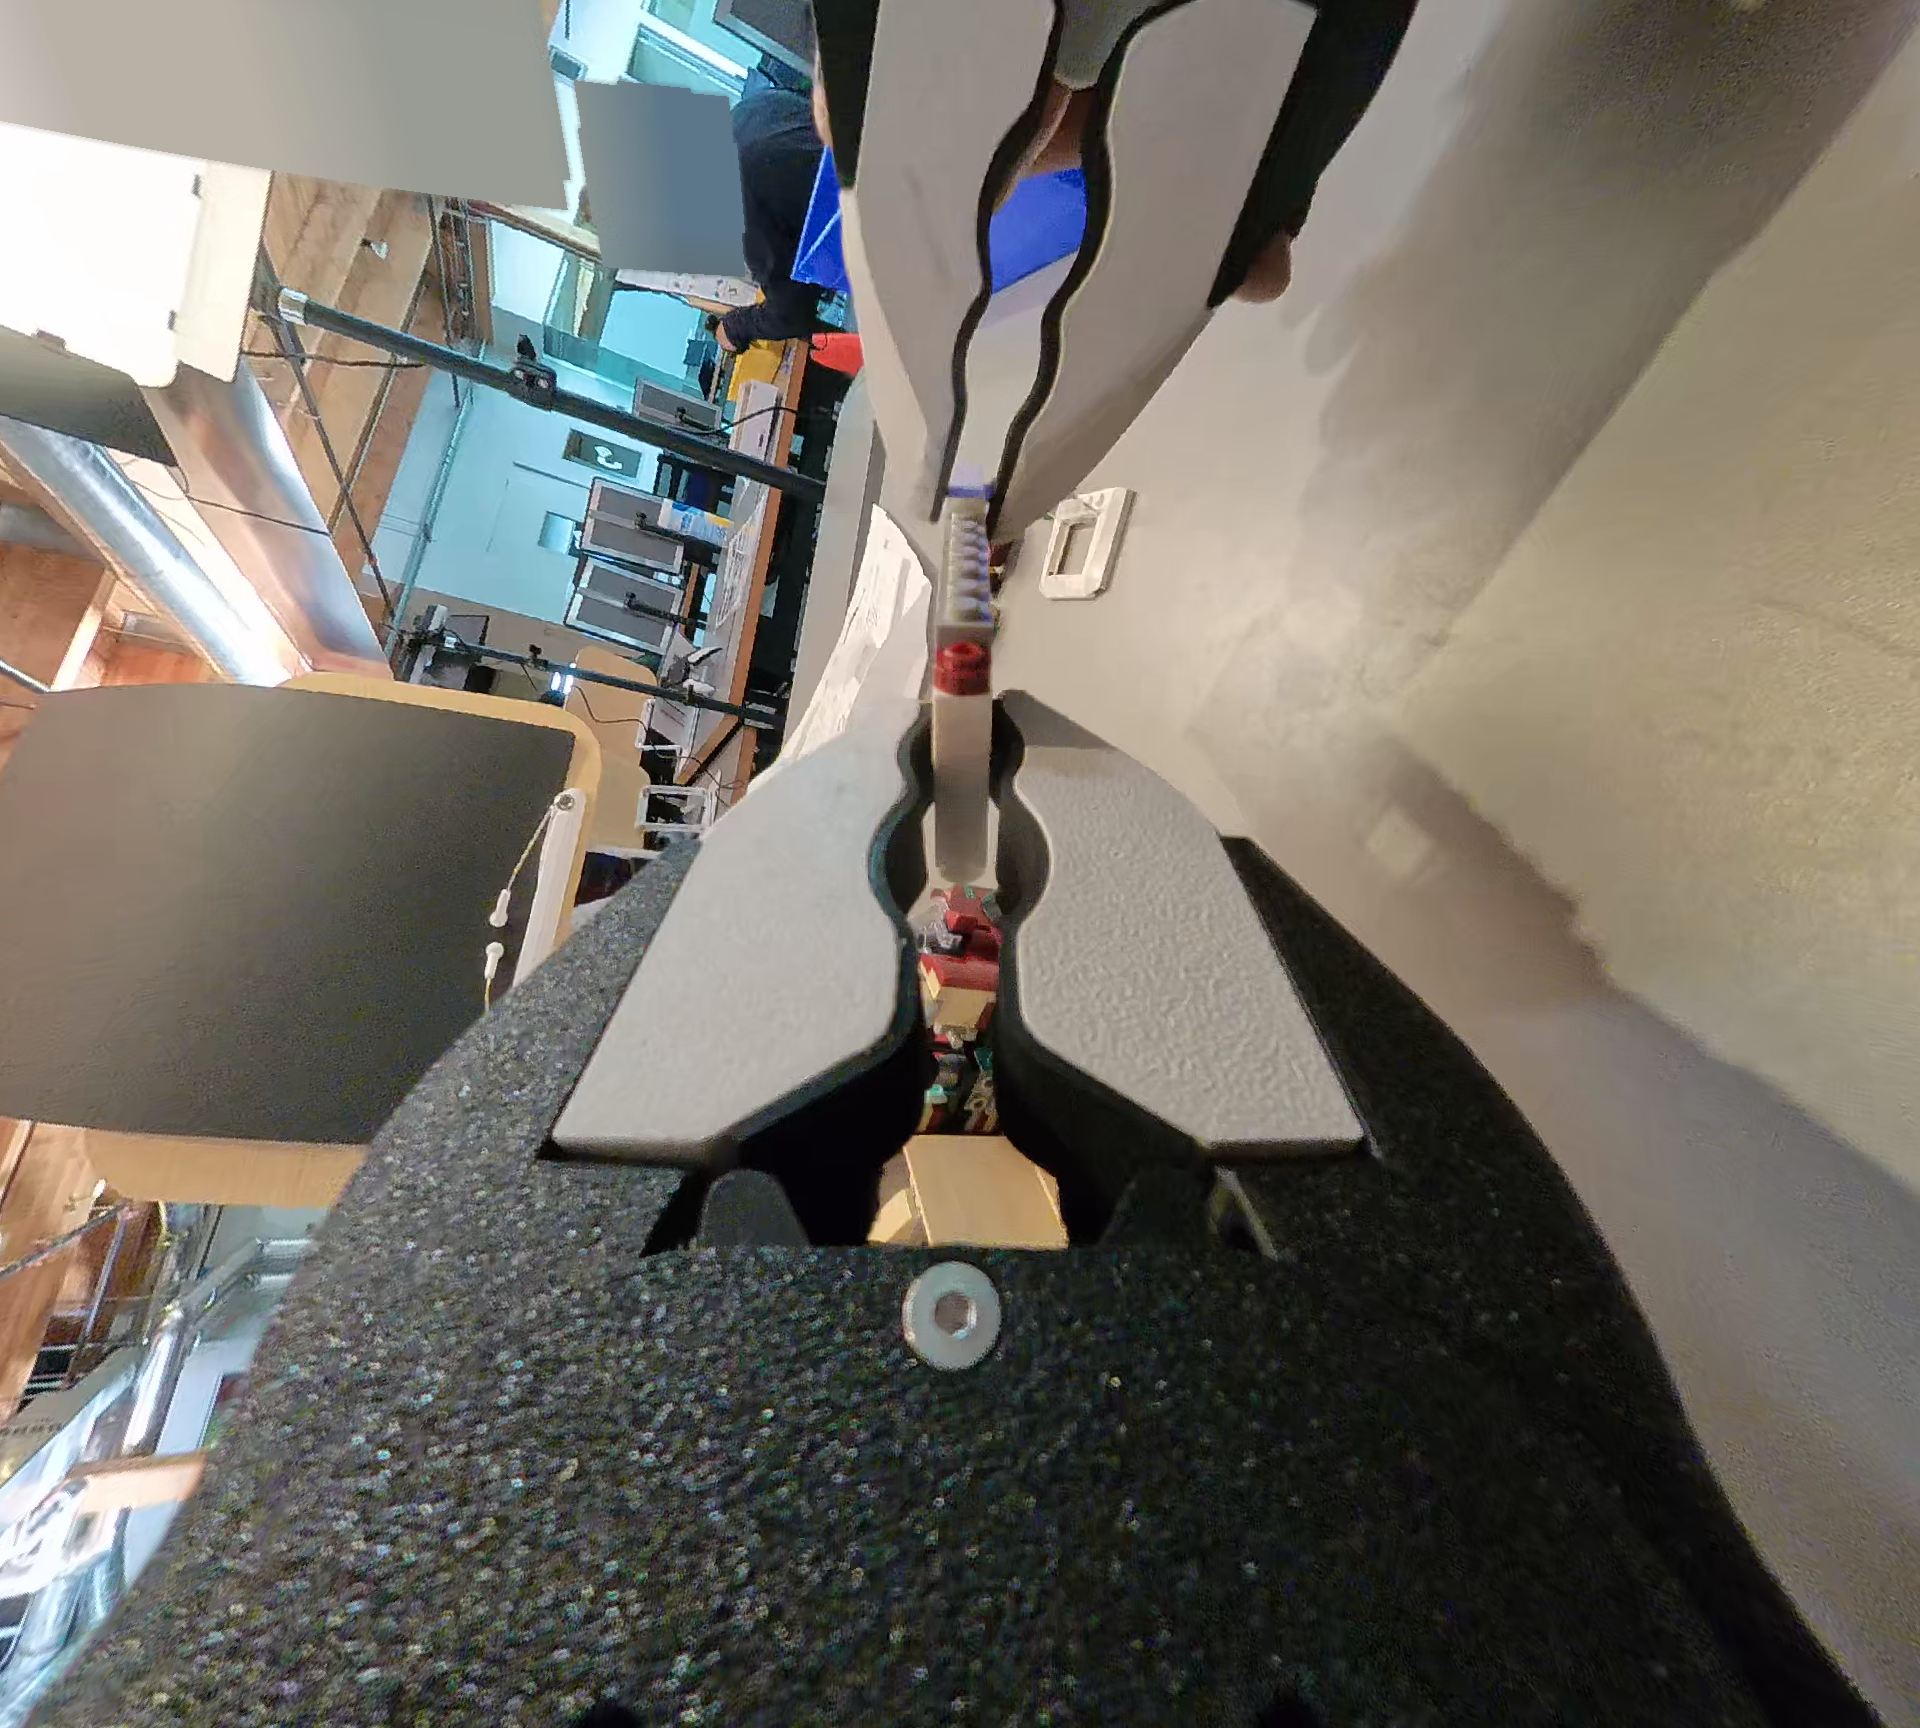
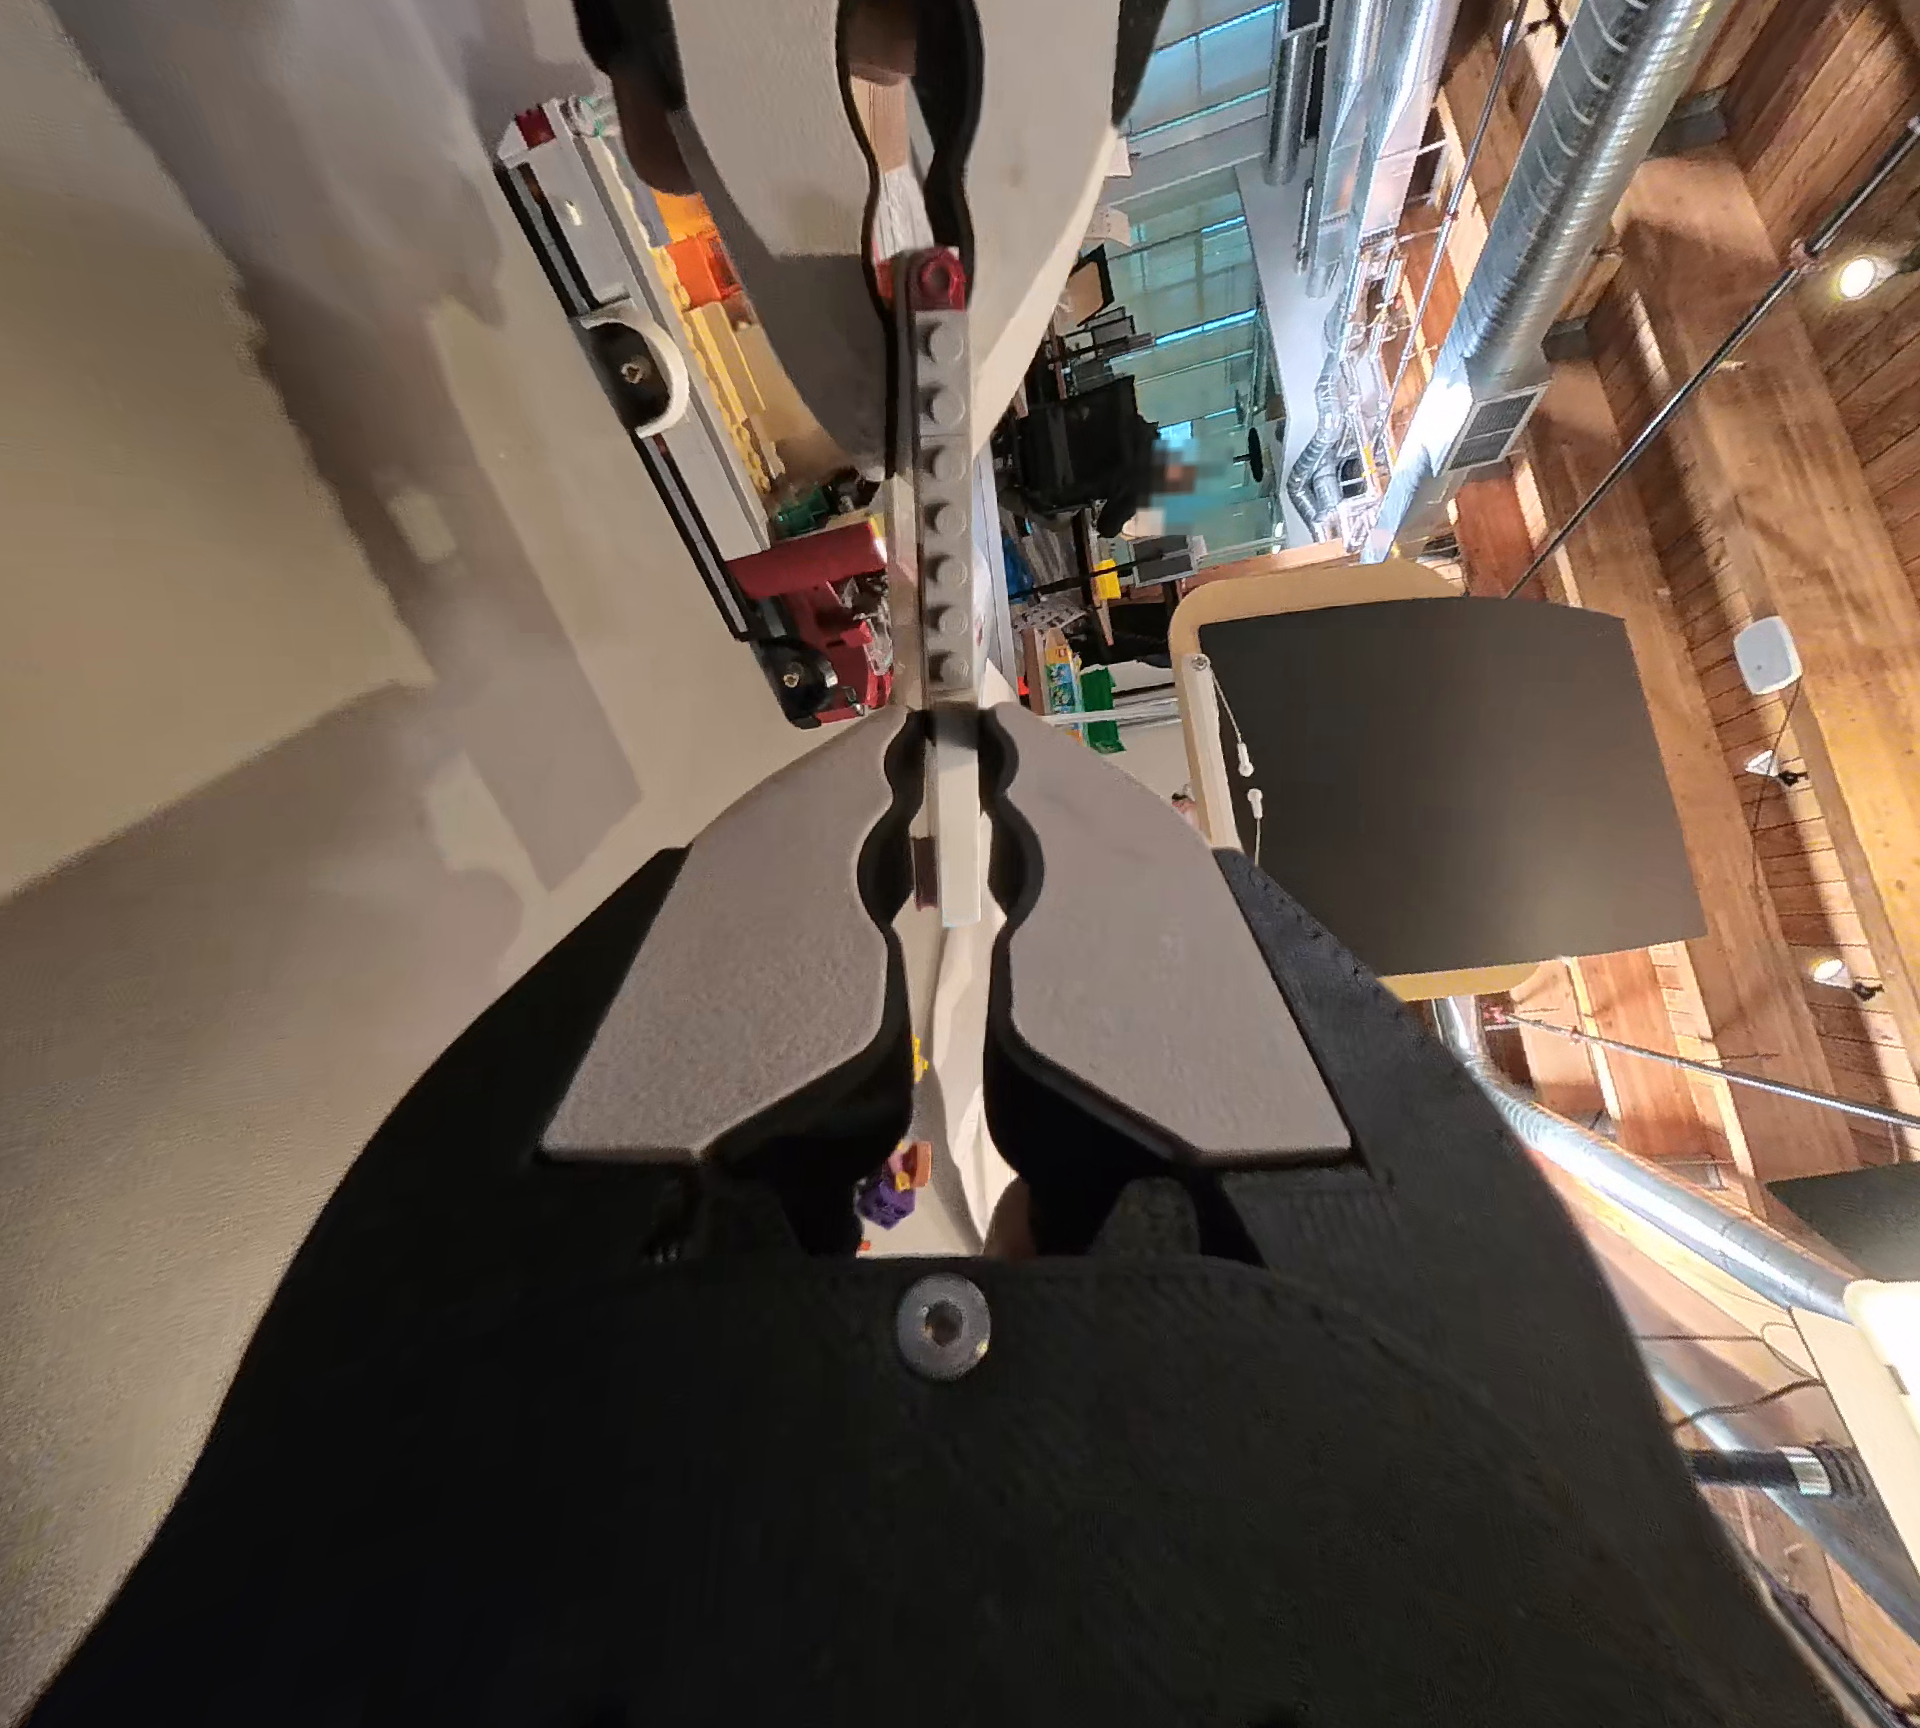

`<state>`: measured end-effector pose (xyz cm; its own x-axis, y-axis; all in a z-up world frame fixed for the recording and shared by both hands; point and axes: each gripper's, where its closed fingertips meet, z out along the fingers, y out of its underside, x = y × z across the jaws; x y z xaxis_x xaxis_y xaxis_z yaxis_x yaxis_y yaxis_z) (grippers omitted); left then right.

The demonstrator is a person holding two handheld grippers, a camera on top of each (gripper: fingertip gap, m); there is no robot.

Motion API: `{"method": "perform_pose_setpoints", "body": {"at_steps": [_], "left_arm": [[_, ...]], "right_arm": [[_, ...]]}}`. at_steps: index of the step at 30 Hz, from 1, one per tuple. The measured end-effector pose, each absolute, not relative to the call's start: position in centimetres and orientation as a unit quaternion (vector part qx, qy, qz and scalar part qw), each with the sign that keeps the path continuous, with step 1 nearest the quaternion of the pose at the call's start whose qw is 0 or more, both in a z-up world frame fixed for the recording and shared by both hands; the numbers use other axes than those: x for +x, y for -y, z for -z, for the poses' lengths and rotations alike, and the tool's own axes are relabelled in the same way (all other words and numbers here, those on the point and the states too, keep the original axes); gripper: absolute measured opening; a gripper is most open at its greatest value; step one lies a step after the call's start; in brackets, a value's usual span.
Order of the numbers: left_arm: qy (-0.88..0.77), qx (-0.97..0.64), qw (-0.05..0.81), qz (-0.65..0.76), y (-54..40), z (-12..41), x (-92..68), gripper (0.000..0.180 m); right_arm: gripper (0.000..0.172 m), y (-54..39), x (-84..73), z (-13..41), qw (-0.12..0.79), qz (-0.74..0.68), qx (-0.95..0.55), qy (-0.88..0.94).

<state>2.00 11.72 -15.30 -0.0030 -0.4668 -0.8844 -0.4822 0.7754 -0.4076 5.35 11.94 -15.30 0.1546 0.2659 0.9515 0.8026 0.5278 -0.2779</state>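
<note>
Left gripper (image 1: 961,743) pinches one end of a long grey studded brick strip (image 1: 964,577); both pads press on the strip's smooth grey end. Right gripper (image 2: 951,733) pinches the opposite end of the same strip (image 2: 943,515), pads tight on the pale end piece. The two grippers face each other tip to tip, and the strip bridges the gap between them, held in the air off the grey table (image 1: 1455,328).

One red round stud piece (image 1: 961,668) sits on the strip just past the left gripper's fingertips. In the right wrist view the same red piece (image 2: 933,278) shows at the far end, by the other gripper's tips. A small blue-purple bit (image 1: 971,489) shows at the strip's far end, at the right gripper's tips; what it is cannot be told.

Count: two grippers, one strip, one red stud piece.

On the table near the strip: one brick-built vehicle model (image 2: 665,348), grey, with dark red, yellow and orange parts, and one white frame piece (image 1: 1086,540). A few loose purple and orange bricks (image 2: 891,1190) show below the right gripper's fingers.
</note>
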Motion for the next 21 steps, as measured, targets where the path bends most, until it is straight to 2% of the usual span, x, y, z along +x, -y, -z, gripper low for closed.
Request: {"method": "perform_pose_setpoints", "body": {"at_steps": [11,16,21], "left_arm": [[-0.711,-0.342,0.614,0.004,-12.0,15.5,1.9,0.009],[-0.718,-0.357,0.597,-0.002,-12.8,16.5,2.0,0.009],[-0.708,-0.354,0.61,-0.038,-13.2,15.3,1.8,0.034]], "right_arm": [[0.008,-10.4,5.3,14.8,0.647,0.136,-0.426,0.618],[0.008,-10.9,5.4,15.7,0.626,0.137,-0.451,0.621],[0.008,-12.7,6.2,15.6,0.613,0.178,-0.499,0.586]]}}
